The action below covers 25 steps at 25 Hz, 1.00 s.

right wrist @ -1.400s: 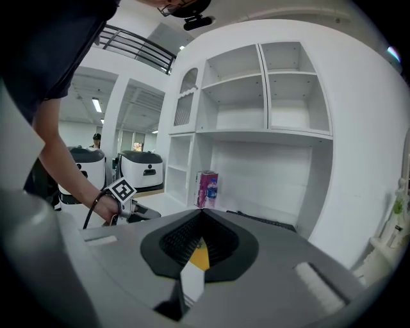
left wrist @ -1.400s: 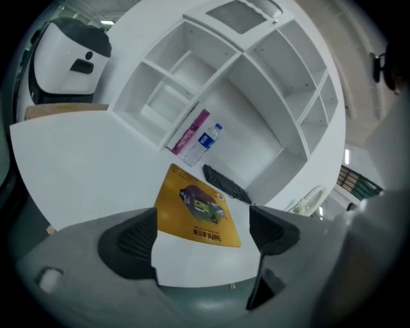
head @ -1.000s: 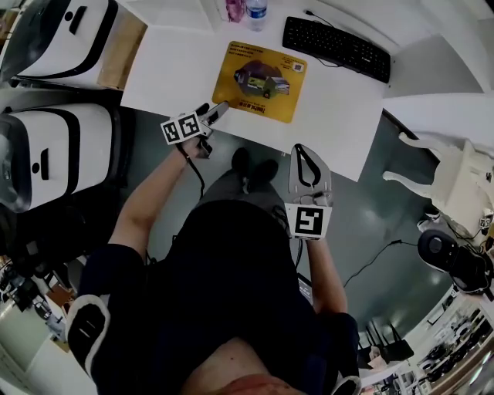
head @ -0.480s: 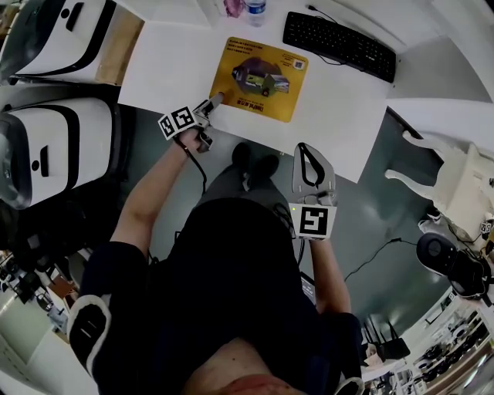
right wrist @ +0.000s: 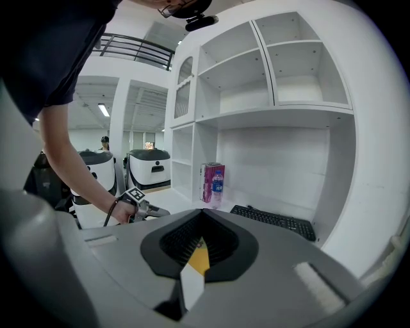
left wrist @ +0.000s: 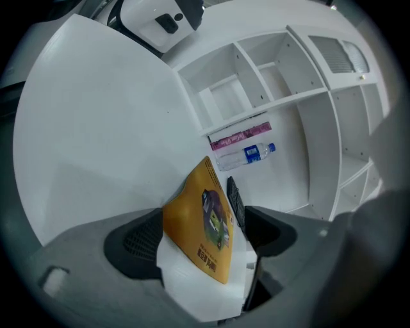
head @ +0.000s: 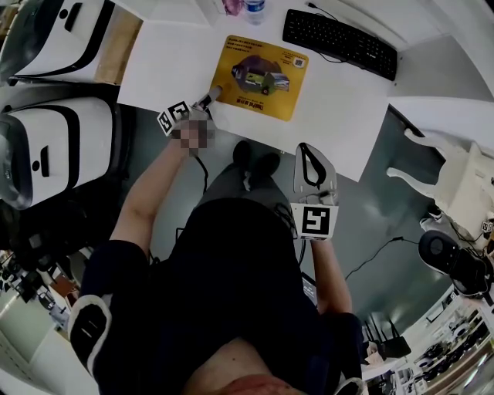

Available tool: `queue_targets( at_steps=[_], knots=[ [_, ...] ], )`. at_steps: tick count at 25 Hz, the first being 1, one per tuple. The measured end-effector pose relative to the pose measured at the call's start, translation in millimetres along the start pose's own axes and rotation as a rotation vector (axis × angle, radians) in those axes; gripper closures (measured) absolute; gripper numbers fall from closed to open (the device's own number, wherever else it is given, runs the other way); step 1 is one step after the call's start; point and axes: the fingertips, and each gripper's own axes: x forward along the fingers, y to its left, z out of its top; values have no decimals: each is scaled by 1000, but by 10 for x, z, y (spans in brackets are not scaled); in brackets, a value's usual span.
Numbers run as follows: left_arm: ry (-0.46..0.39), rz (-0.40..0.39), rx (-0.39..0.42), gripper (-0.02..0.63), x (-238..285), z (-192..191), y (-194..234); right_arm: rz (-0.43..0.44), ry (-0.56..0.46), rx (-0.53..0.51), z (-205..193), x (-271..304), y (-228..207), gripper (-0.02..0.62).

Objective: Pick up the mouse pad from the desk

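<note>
The yellow mouse pad [head: 258, 65] lies flat on the white desk [head: 166, 62], in front of the black keyboard [head: 340, 42]. My left gripper [head: 211, 96] is open, its tips at the pad's near left corner. In the left gripper view the mouse pad [left wrist: 206, 221] shows in the gap of the left gripper [left wrist: 204, 225], with the view rolled to one side. My right gripper [head: 309, 151] is shut and hangs off the desk's near edge, away from the pad. In its own view the right gripper [right wrist: 202, 240] shows only a sliver of yellow through its slit.
A water bottle [head: 255, 9] and a pink box [head: 231, 7] stand at the desk's back by the white shelves [right wrist: 269, 77]. Two white machines [head: 54, 146] stand left of the desk. A white chair [head: 448, 177] is on the right.
My left gripper has moved forward to the pad's near left corner and rolled sideways. The right gripper has stayed about where it was.
</note>
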Motion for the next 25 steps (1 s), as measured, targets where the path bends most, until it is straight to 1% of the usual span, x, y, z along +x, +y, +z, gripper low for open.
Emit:
queue_targets(
  at_steps=[6,8,10,12,13,14,17,19,22,25],
  knots=[
    [9,-15,0,196,150,37,-65,3,8,4,-10,6,20,597],
    [11,-16,2,216,236,54,-84,2,10,4,-11,11,12,597],
    [18,-5,10,260,322,58,-78,-1,10,6,-14,17,-3,597],
    [24,11,13,327,371,54,-48,-4,15,7,-26,11,-17,597],
    [25,15,14,343,390,54,-41,-5,19,8,-33,7,-26,597],
    [25,16,14,354,412,56,-44,-6,20,9,-39,3,-38,597],
    [22,16,11,360,490,71,-64,-8,21,12,-56,1,-59,597],
    [22,28,13,401,536,89,-56,-7,19,12,-58,7,-58,597],
    [33,54,10,445,595,98,-39,-5,23,11,-59,16,-58,597],
    [42,79,20,544,607,79,-3,-7,26,8,-58,10,-60,597]
  ],
)
